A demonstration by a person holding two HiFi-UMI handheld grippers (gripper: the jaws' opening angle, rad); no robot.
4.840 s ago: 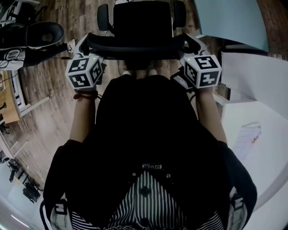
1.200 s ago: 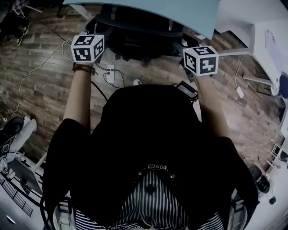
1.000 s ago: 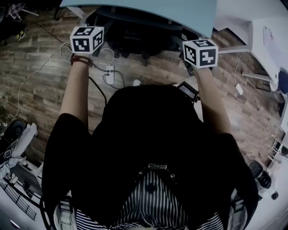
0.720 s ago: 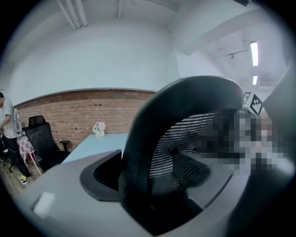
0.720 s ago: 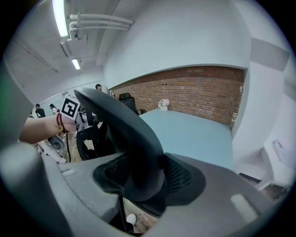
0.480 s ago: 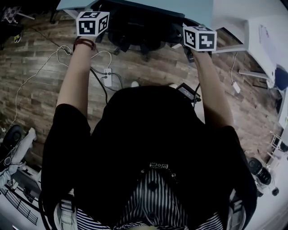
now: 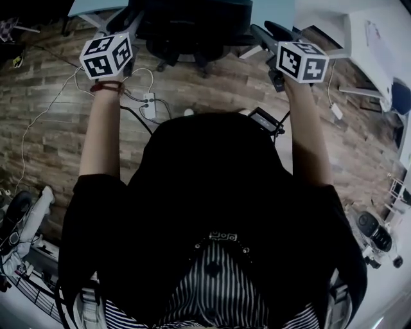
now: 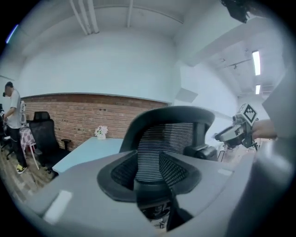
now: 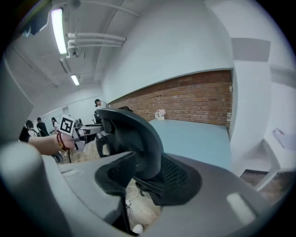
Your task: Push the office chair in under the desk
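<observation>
From the head view, the office chair (image 7: pixel 192 29) sits at the top of the frame with its seat tucked beneath the light blue table (image 7: pixel 273 11). Only its back and base show over the wooden floor (image 7: pixel 58 128). The left hand-held gripper (image 7: pixel 119 45) and the right hand-held gripper (image 7: pixel 289 51) are held out on either side of the chair's back, close to it. I judge the push to be at its end, with the chair as good as home.

In the left gripper view, the left hand-held gripper (image 8: pixel 150 162) has just been closing its jaws, yet they stand apart. The chair's mesh back (image 8: pixel 169 139) shows through the gap a little way beyond them, so this gripper is released and holds nothing. The table (image 8: pixel 88 150) runs off behind the chair, and the other gripper (image 8: pixel 236 132) hovers at the far side.

In the right gripper view, the right hand-held gripper (image 9: pixel 143 171) has also been narrowing. The side edge of the chair's back (image 9: pixel 134 134) stands in line with the gap, but the pads do not appear to press on it. The table (image 9: pixel 194 134) lies just beyond.

Next, I would check that the back meets the table's edge. If a gap remains, a light level push on the back with both grippers should close it. Otherwise, draw both grippers straight back clear of the chair.
</observation>
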